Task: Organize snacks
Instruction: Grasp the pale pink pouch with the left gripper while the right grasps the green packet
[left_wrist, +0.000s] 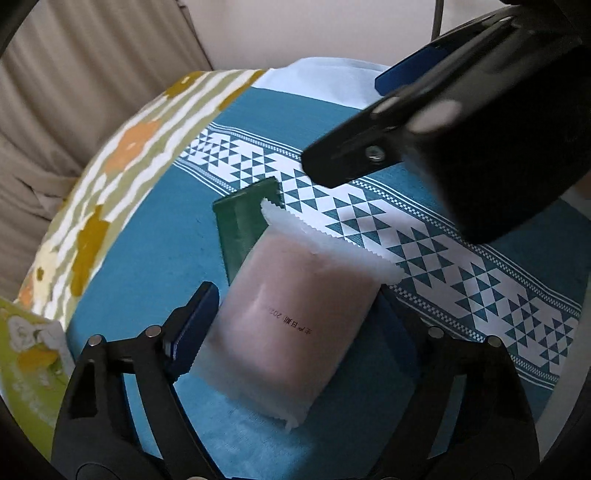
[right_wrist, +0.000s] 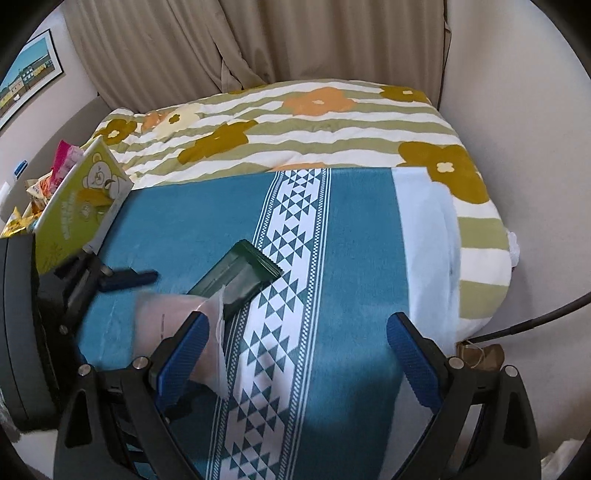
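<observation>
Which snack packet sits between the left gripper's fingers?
The pale pink packet, with the left gripper around it. The dark green packet lies beyond it on the blue cloth.
</observation>
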